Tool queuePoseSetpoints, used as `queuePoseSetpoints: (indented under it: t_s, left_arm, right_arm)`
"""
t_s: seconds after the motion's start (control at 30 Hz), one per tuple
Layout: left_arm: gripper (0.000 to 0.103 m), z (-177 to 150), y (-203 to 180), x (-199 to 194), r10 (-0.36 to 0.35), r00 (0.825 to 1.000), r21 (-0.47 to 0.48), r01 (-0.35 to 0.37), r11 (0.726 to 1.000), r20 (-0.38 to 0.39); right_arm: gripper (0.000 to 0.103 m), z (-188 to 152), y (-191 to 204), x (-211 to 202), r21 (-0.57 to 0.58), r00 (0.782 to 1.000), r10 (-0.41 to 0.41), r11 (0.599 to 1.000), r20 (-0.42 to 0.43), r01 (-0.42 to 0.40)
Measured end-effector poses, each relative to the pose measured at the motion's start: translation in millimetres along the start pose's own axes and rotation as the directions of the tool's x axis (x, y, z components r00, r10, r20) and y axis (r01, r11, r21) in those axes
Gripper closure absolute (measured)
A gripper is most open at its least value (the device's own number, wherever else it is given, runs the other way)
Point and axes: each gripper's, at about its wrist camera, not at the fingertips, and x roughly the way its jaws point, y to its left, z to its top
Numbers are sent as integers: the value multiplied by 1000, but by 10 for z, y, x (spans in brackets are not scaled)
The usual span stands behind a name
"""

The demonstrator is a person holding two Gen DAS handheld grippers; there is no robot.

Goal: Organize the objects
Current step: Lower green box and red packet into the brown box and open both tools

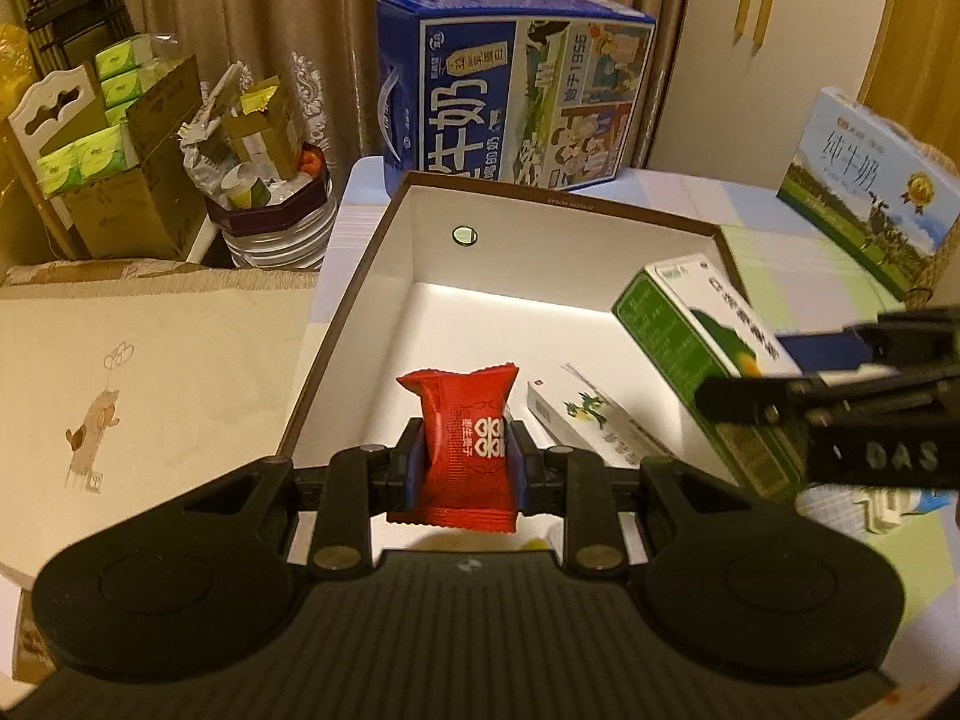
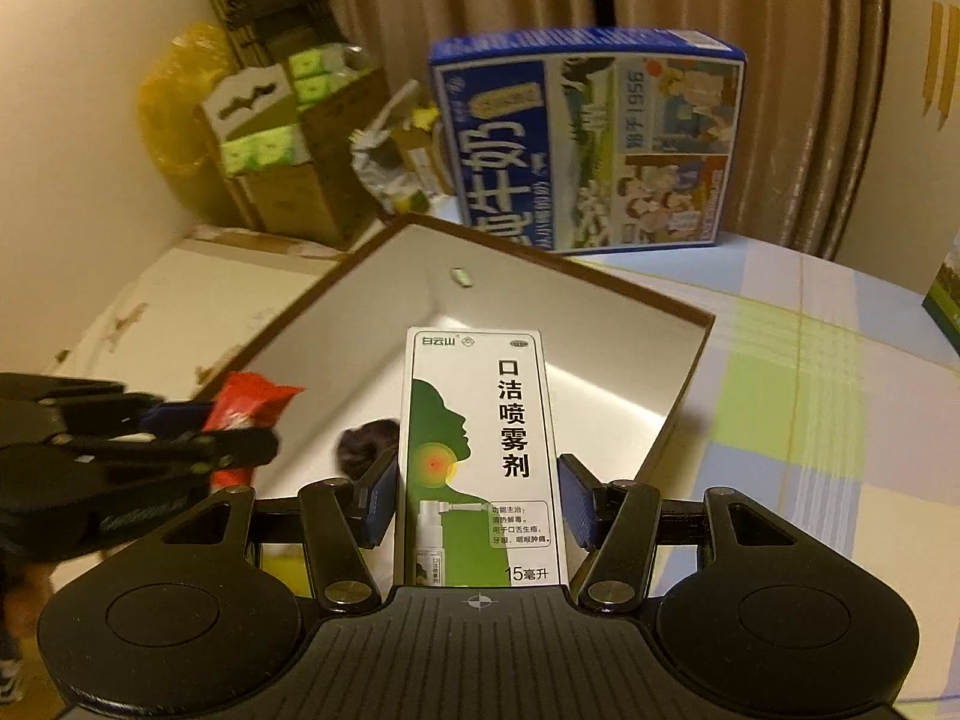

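Note:
A red sweet packet stands upright between the pads of my left gripper, which is shut on it. My right gripper is shut on a white and green spray box, held lengthwise. Both hang over an open brown-rimmed box with white inside walls. In the left wrist view the right gripper comes in from the right with the spray box tilted. The right wrist view has the left gripper at the left with the red packet. A small white box lies inside the open box.
A big blue milk carton stands behind the open box, and a pale milk carton at the far right. Cardboard boxes with green tissue packs crowd the back left. A cream cloth lies left; a checked tablecloth lies right.

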Motion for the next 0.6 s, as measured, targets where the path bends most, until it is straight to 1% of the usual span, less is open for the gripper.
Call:
queuePoseSetpoints:
  t_s: [0.3, 0.43, 0.6]
  left_arm:
    - [80, 193, 25, 348, 7, 1000, 38, -6, 999, -25]
    - [80, 252, 45, 458, 8, 999, 45, -7, 999, -31]
    - [80, 292, 68, 560, 9, 999, 47, -7, 999, -43]
  right_arm:
    - [51, 237, -159, 386, -10, 999, -31, 999, -36, 31]
    - [51, 259, -191, 552, 2, 997, -45, 999, -57, 45]
    - [51, 265, -264, 710, 30, 995, -75, 997, -61, 77]
